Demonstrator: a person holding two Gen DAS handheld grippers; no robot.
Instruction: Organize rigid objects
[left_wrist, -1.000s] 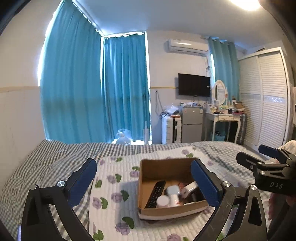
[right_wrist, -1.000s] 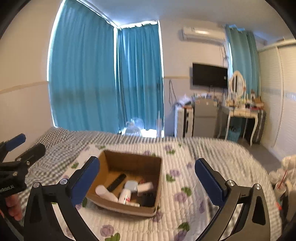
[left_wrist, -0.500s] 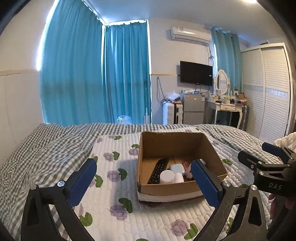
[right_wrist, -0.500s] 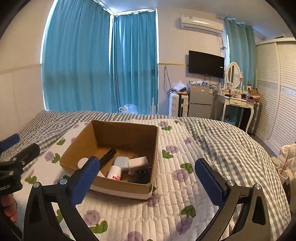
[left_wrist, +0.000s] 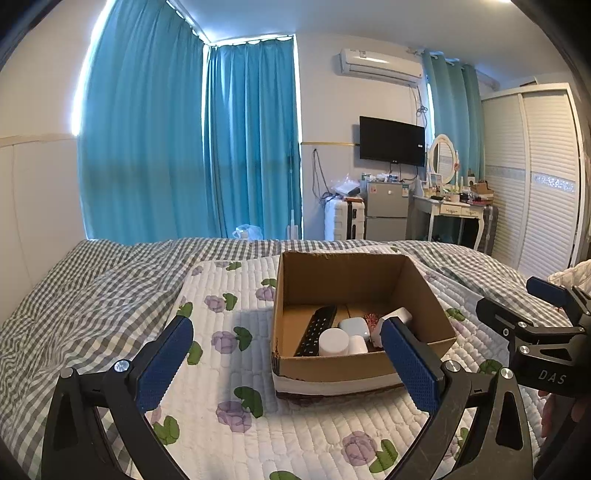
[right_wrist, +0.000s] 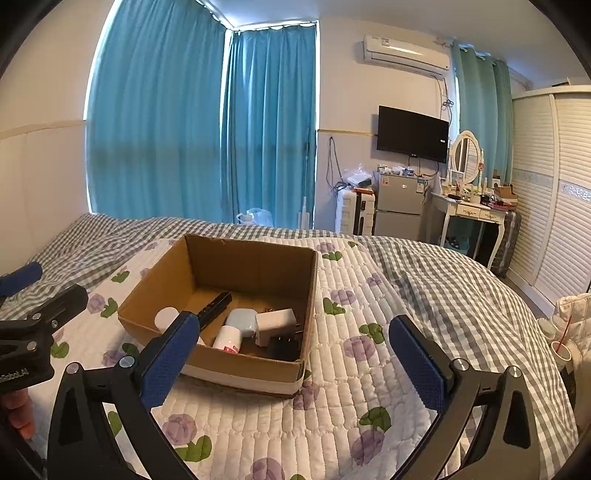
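Cardboard box (left_wrist: 354, 365) on the quilt (left_wrist: 229, 369) holds a remote (left_wrist: 316, 334), jars and chargers in a loose heap. Left gripper (left_wrist: 286, 362) and right gripper (right_wrist: 291, 360) hover wide apart, empty; whether sorting is starting or finished is unclear.

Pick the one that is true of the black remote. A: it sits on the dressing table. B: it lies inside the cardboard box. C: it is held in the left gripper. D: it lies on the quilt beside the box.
B: the remote lies inside the box among the other items, and both grippers are open and hold nothing.
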